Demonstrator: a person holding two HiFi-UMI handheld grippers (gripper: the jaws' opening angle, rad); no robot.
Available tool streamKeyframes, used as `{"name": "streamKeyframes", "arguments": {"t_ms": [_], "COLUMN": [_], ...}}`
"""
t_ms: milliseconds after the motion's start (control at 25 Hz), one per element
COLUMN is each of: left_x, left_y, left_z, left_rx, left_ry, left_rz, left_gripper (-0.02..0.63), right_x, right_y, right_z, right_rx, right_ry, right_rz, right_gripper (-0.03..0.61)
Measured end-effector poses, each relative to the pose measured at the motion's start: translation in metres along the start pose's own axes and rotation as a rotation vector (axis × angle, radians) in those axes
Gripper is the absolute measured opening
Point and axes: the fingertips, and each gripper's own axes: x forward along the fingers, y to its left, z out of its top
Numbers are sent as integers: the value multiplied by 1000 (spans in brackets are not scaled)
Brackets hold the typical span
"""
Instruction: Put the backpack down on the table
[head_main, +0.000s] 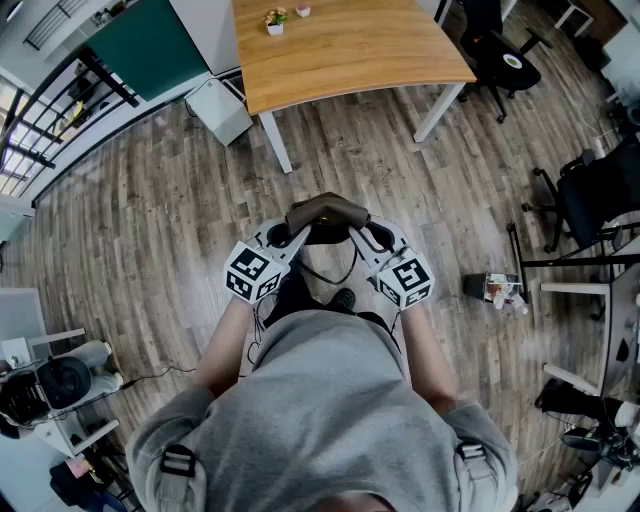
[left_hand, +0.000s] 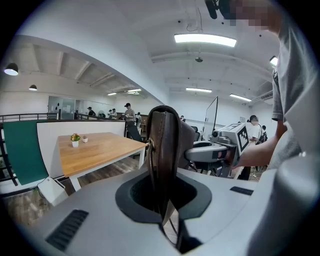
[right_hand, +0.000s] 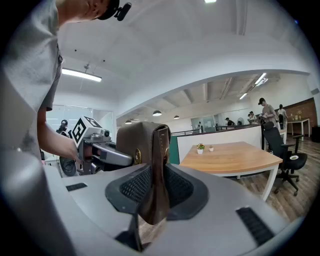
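Note:
I hold a brown leather backpack (head_main: 326, 214) up in front of the person's body, over the wooden floor. My left gripper (head_main: 287, 240) is shut on its left side, and the leather fills the jaws (left_hand: 161, 150). My right gripper (head_main: 362, 238) is shut on its right side, with a brown flap (right_hand: 150, 165) pinched between the black pads. Each gripper shows in the other's view: the right gripper (left_hand: 215, 150) and the left gripper (right_hand: 102, 152). The wooden table (head_main: 340, 45) stands ahead, some way off, also seen as the table (left_hand: 95, 149) and the table (right_hand: 235, 157).
Two small plant pots (head_main: 276, 22) sit at the table's far edge. A white box (head_main: 222, 108) stands left of the table by a green partition (head_main: 150, 45). Black office chairs (head_main: 500, 55) stand at the right. A small bin (head_main: 497, 289) lies on the floor to the right.

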Motion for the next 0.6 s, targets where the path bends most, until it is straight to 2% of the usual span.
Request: {"name": "streamKeyframes", "arguments": {"t_ms": [600], "left_x": [0], "left_y": [-1], "left_z": [-5], "left_rx": [-3], "left_ry": [1], "left_rz": [7], "left_gripper": [43], "right_x": [0], "right_y": [1], "right_z": [-5], "right_rx": [6], "right_ry": [10], "right_rz": [-3], "right_gripper": [86]}}
